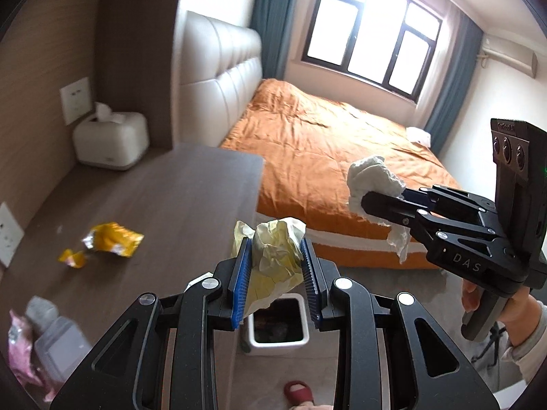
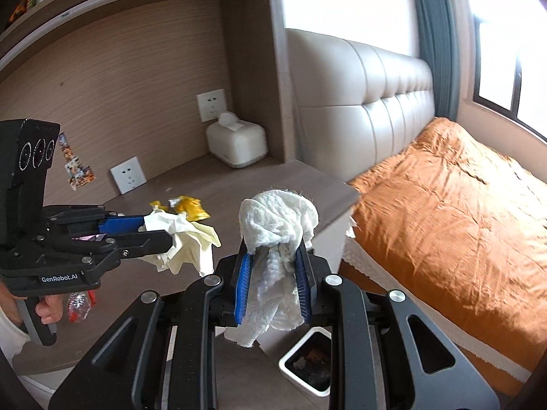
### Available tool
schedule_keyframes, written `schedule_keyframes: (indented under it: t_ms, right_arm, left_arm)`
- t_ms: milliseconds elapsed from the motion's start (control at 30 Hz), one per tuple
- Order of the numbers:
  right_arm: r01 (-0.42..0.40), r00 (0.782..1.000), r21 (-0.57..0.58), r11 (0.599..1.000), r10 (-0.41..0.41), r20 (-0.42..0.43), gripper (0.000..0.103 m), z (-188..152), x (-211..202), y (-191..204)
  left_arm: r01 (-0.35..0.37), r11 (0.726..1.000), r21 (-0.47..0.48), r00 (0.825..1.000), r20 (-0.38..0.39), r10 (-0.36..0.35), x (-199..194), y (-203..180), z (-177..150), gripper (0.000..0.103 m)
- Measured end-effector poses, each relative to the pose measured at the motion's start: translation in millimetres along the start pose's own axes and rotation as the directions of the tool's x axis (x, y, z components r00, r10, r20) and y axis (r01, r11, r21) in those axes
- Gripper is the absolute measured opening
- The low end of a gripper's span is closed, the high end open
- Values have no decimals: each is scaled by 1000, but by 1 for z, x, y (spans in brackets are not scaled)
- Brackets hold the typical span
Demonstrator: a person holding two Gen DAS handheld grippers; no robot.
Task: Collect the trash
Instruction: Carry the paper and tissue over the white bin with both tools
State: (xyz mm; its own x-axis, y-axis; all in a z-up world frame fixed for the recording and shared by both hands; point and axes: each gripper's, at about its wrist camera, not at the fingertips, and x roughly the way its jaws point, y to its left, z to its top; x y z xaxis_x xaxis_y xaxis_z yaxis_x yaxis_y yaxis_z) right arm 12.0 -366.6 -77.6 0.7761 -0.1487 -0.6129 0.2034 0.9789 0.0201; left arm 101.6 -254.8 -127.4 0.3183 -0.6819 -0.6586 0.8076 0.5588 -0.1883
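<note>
My left gripper [image 1: 275,256] is shut on a crumpled pale yellow paper [image 1: 273,256], held past the desk edge above a white trash bin [image 1: 278,328] on the floor. My right gripper [image 2: 273,273] is shut on a crumpled white tissue [image 2: 278,235], also above the trash bin [image 2: 309,364]. In the left wrist view the right gripper [image 1: 367,201] holds the tissue [image 1: 371,177] over the bed's edge. In the right wrist view the left gripper [image 2: 160,232] carries the yellow paper [image 2: 191,242]. A torn yellow snack wrapper [image 1: 111,241] lies on the desk.
A white tissue box [image 1: 111,140] stands at the desk's back corner. A pink packet [image 1: 20,352] and a grey-and-clear object [image 1: 56,338] lie near the desk's front left. The bed with an orange cover [image 1: 324,150] is to the right. A red slipper [image 1: 299,391] is on the floor.
</note>
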Motion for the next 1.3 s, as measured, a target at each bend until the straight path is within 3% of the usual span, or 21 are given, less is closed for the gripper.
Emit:
schedule_keyframes:
  t_ms: [333, 833, 1067, 1300]
  right_arm:
    - [16, 999, 43, 999, -14, -46, 25, -16, 6, -48]
    - [-15, 983, 86, 996, 31, -179, 25, -57, 50, -101]
    - [-44, 969, 104, 994, 68, -238, 25, -85, 83, -119]
    - [-71, 937, 156, 985, 119, -328, 25, -143, 151, -144]
  left_arm:
    - [47, 999, 13, 997, -63, -46, 54, -28, 6, 28]
    - [75, 997, -28, 979, -187, -78, 155, -52, -17, 28]
    - [62, 998, -15, 965, -253, -64, 210, -52, -44, 28]
    - [63, 998, -23, 948, -312, -67, 277, -43, -89, 28]
